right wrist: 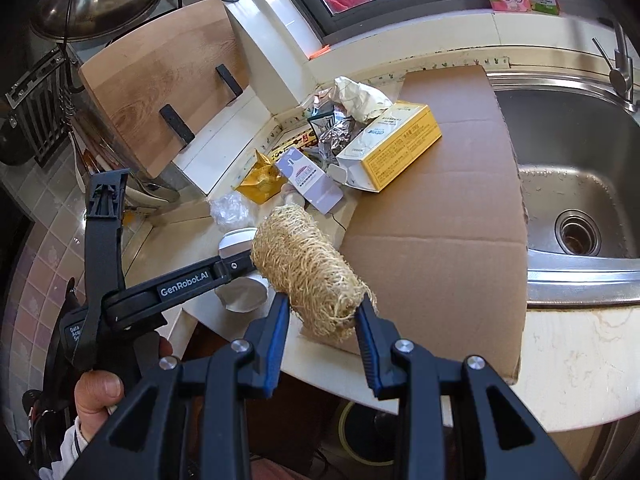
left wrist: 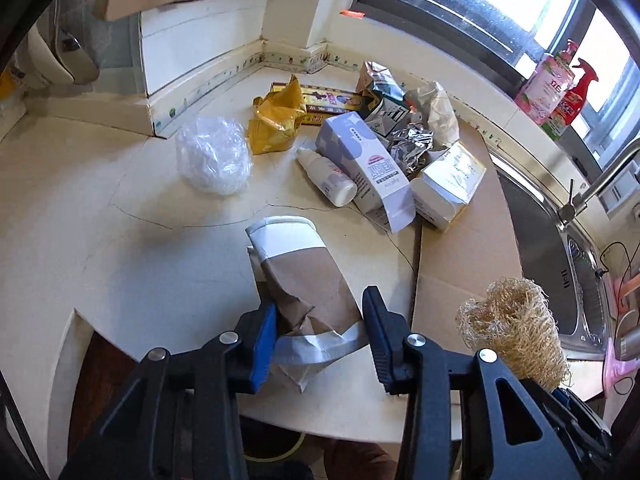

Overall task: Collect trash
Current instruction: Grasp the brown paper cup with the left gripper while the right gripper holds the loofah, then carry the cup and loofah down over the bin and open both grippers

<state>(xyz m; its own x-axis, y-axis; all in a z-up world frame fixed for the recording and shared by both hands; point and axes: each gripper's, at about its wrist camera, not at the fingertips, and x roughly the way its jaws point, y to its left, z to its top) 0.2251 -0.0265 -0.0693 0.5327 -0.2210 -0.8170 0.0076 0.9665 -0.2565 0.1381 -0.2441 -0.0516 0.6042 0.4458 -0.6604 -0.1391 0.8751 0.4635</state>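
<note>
Left gripper (left wrist: pixel 320 328) clamps crumpled paper cup (left wrist: pixel 304 276); right gripper (right wrist: pixel 322 322) grips loofah (right wrist: pixel 308 264).

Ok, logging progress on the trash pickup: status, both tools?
Left tool closed on crushed paper cup. Right tool holding loofah. Wrappers and cartons still piled on counter.

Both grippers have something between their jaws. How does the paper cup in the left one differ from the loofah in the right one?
The paper cup is smooth brown-and-white paper, crushed and torn at its base; the loofah is a coarse, straw-coloured fibre roll, keeping its shape. The left gripper grips the cup's crumpled bottom end with its rim pointing away; the right gripper pinches the loofah at its near end. Both are clamped over the counter.
</note>
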